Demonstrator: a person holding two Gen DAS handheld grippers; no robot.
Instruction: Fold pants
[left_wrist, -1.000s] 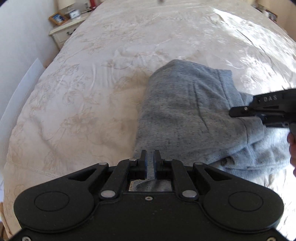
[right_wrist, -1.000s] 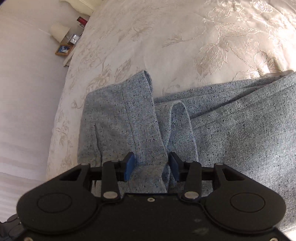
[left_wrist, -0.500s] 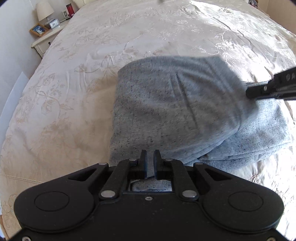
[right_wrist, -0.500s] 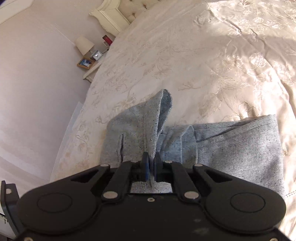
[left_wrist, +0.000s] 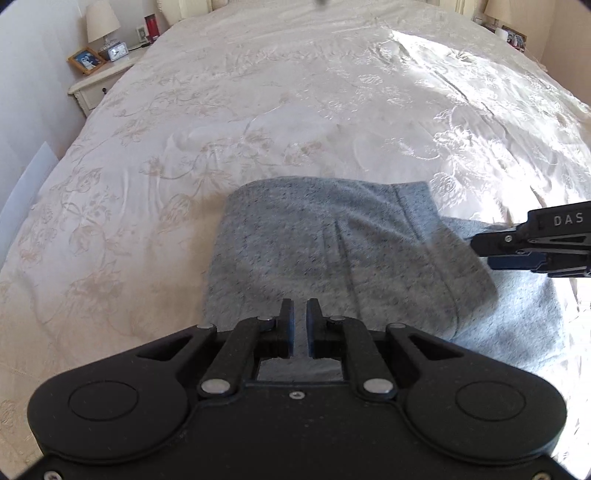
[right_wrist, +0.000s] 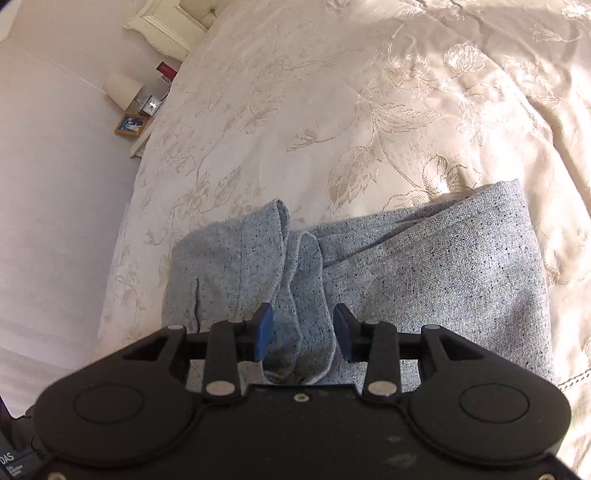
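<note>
I am watching the grey sweatpants (left_wrist: 332, 254) lying folded over near the foot edge of the bed (left_wrist: 295, 110), on its floral bedspread; my left gripper (left_wrist: 300, 325) is pinching the near fabric edge, jaws nearly together with cloth between them, probably to anchor the fold; my right gripper (right_wrist: 303, 334) is standing with jaws apart around a raised ridge of fabric, gripping nothing; I judge it is releasing there so the top layer settles flat.
</note>
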